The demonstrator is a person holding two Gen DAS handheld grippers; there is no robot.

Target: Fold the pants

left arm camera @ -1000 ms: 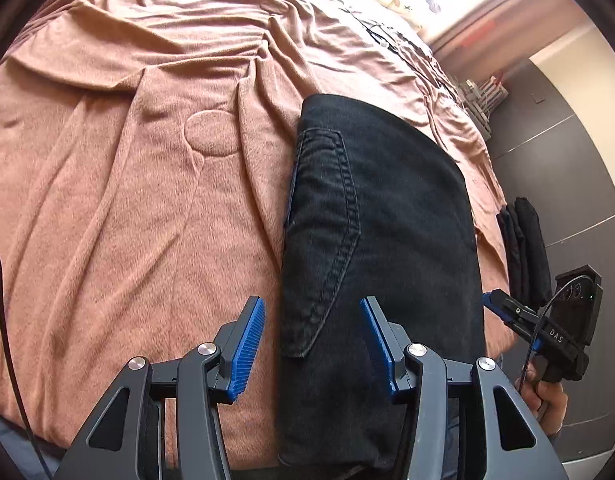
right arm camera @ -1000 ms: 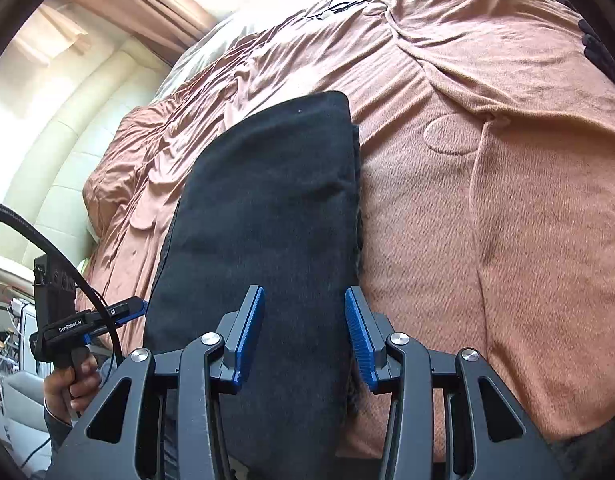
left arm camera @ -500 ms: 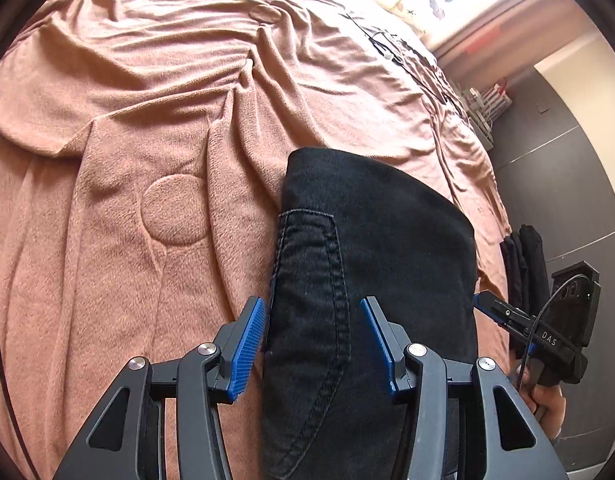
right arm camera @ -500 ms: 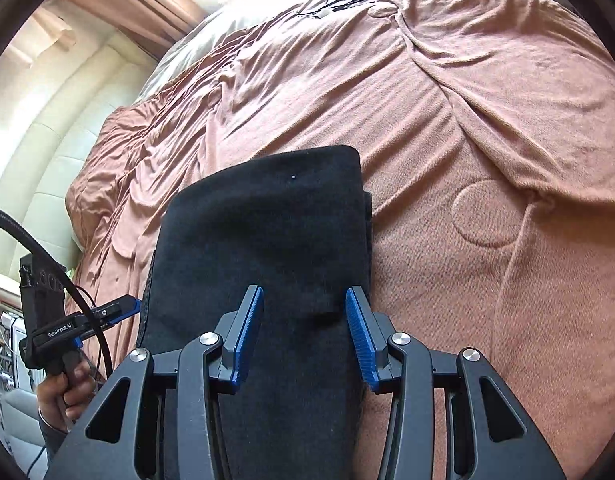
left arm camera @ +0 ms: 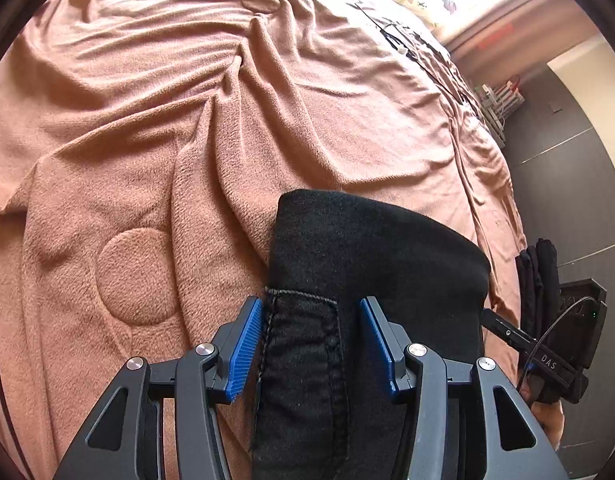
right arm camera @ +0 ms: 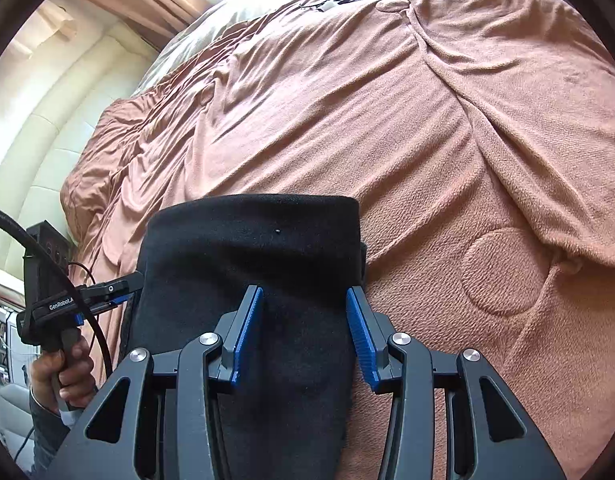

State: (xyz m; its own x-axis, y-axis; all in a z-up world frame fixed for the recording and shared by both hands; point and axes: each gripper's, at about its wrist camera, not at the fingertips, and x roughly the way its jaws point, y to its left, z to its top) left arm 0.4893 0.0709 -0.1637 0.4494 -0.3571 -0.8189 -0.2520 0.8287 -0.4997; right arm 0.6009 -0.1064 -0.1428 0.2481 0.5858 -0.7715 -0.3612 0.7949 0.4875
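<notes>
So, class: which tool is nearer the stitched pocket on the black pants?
Left. The left tool straddles the pocket's top seam; the right tool sits over the plain far side of the pants.

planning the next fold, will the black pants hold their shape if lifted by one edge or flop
Likely flop: the black pants bend in a soft rounded fold over the blanket, not a crisp crease. The stitched pocket seam suggests thick denim, so probably fairly heavy. The fuzzy blanket may drag on them when pushed.
</notes>
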